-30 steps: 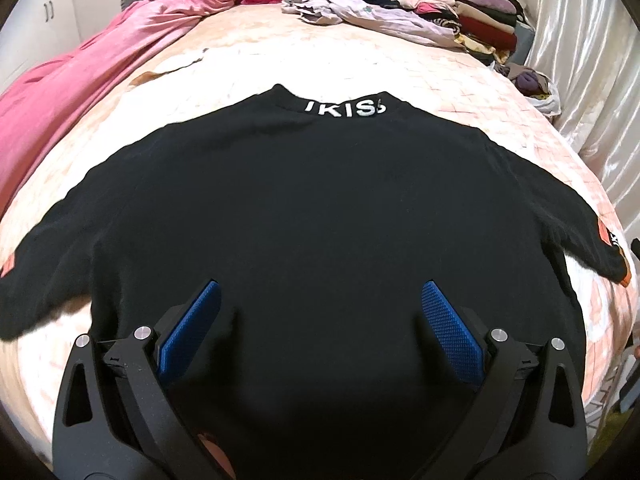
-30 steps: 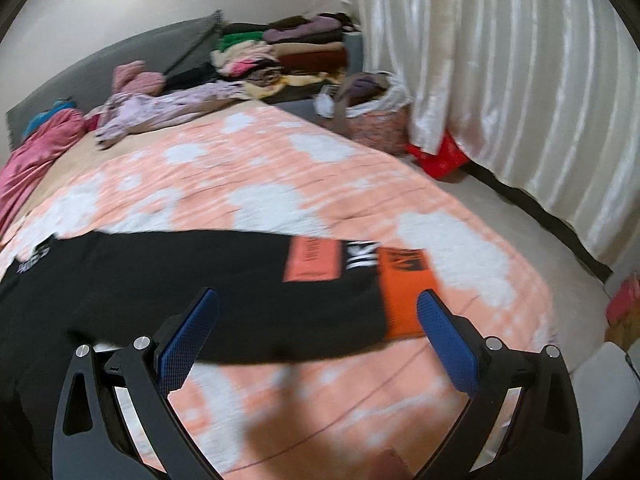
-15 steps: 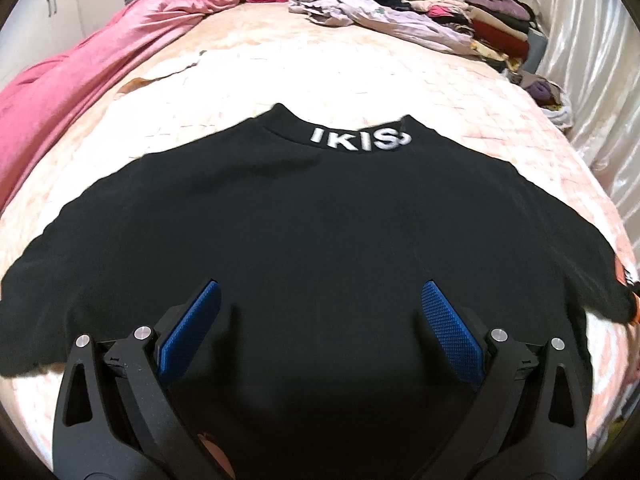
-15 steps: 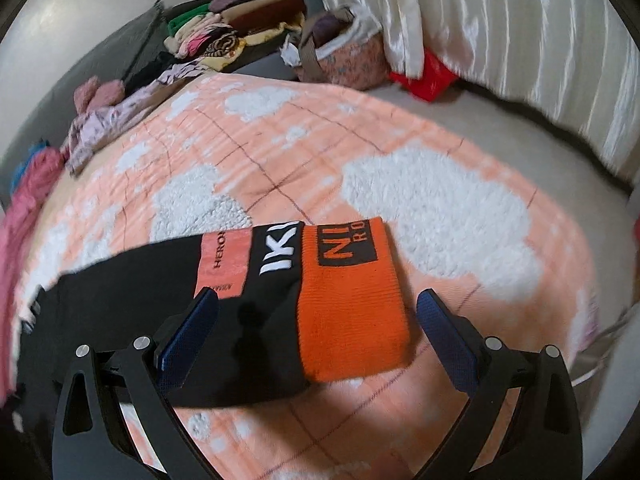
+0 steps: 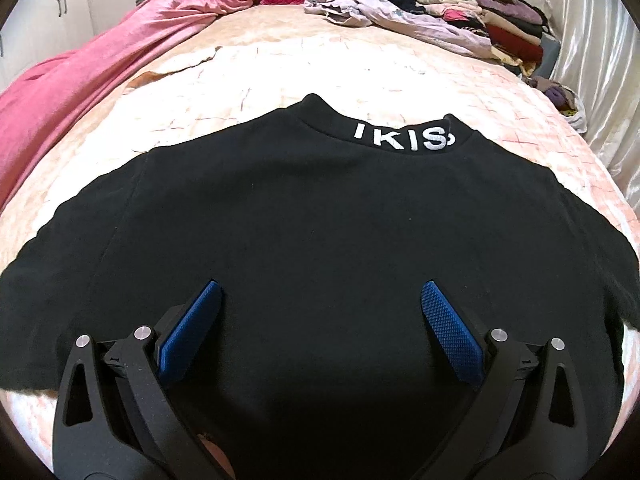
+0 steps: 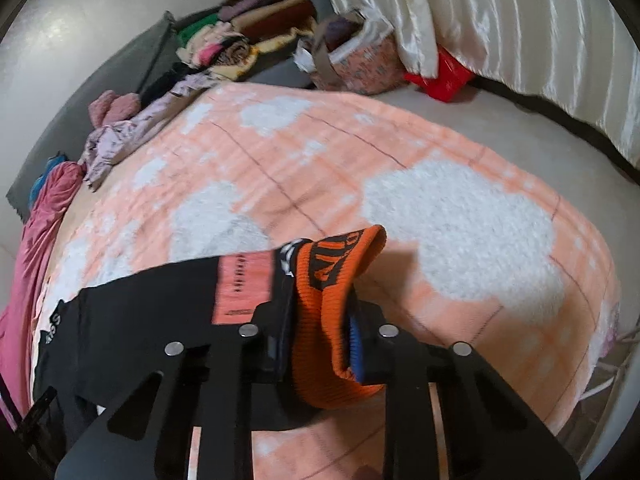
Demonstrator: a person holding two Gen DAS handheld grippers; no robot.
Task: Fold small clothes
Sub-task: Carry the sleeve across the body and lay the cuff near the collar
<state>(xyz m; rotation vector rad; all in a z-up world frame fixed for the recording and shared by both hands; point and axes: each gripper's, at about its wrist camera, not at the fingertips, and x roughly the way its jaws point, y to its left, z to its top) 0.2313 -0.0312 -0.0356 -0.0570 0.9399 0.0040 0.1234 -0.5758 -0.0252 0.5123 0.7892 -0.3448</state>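
A black sweatshirt [image 5: 320, 220] with white collar lettering lies spread flat on the bed, collar away from me. My left gripper [image 5: 320, 312] hangs open just over its lower body, blue pads [image 5: 448, 332] wide apart, nothing between them. In the right wrist view the sweatshirt's right sleeve [image 6: 160, 300] ends in an orange cuff [image 6: 332, 312]. My right gripper [image 6: 320, 344] is closing, its jaws pinched on that bunched cuff, which stands up between them.
A peach and white blanket [image 6: 440, 208] covers the bed. A pink quilt [image 5: 80, 72] lies along the left side. Loose and stacked clothes [image 5: 460, 12] sit at the far end. A basket [image 6: 352, 64] and a red bag [image 6: 440, 76] stand on the floor by the curtain.
My right gripper came down over the sleeve end and closed on the orange cuff, which now bunches upright. My left gripper drifted left and lower over the sweatshirt, still open.
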